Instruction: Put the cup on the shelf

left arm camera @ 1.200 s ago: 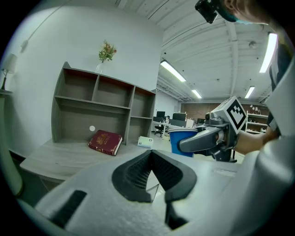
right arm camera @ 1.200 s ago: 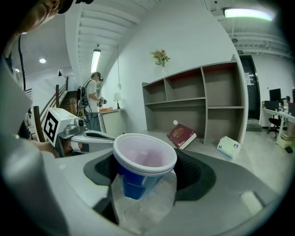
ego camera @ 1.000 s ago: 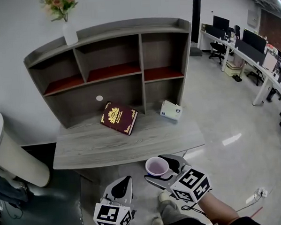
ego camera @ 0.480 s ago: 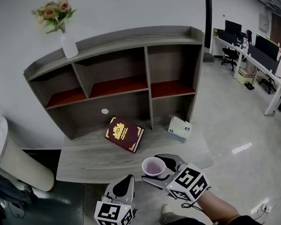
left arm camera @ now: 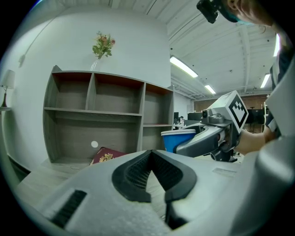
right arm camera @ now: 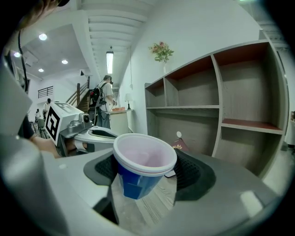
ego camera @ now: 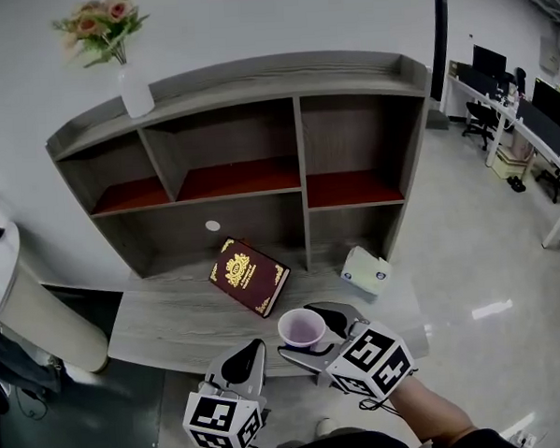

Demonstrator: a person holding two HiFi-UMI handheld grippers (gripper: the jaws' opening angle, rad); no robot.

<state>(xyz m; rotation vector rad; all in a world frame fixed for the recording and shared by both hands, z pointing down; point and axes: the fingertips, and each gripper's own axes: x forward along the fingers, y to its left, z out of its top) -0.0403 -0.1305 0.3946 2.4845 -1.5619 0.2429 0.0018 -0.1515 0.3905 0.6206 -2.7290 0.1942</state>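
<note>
Blue cup (right arm camera: pixel 137 177) | right hand-held gripper (right arm camera: pixel 147 169) clamps it, wide | left (left arm camera: pixel 150 161) prob. shut

An open-plan office. Along the right side of the room, rows of white desks (ego camera: pixel 544 145) carry dark monitors (ego camera: pixel 490 62), with black office chairs (ego camera: pixel 480 116) pulled up beside them. The pale floor (ego camera: pixel 467 218) is glossy and mirrors the lamps above. Long strip lights (left arm camera: pixel 184 67) run across a white ceiling. In the distance, a person wearing a backpack (right arm camera: pixel 102 103) stands near a staircase (right arm camera: pixel 79 99). Close by, a grey wooden shelf unit (ego camera: pixel 300 152) stands against a plain white wall, with a vase of flowers (ego camera: pixel 134 84) on top.
</note>
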